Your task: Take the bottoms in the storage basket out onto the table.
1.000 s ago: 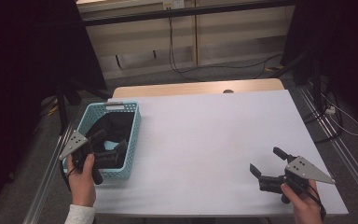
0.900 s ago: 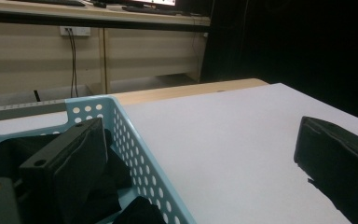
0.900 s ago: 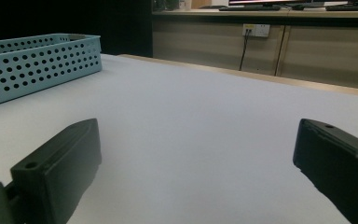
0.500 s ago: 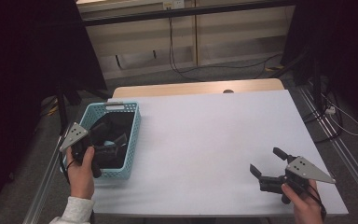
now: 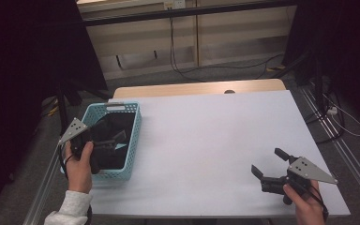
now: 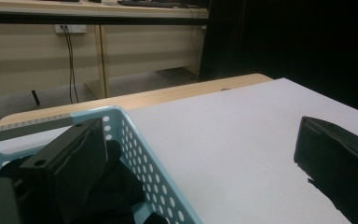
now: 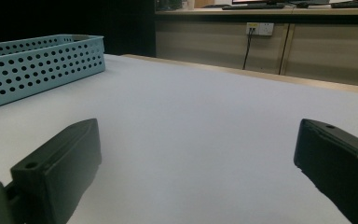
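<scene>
The dark cloth (image 5: 112,140) lies inside the blue basket (image 5: 133,136) at the desk's (image 5: 206,140) left edge, not yet lifted. The left gripper (image 5: 110,139) hovers over it, fingers wide, empty; the right gripper (image 5: 268,162) waits apart, open, empty.

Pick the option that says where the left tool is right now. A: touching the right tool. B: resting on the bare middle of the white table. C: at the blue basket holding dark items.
C: the high view shows the left tool at the blue basket, far from the right tool.
</scene>
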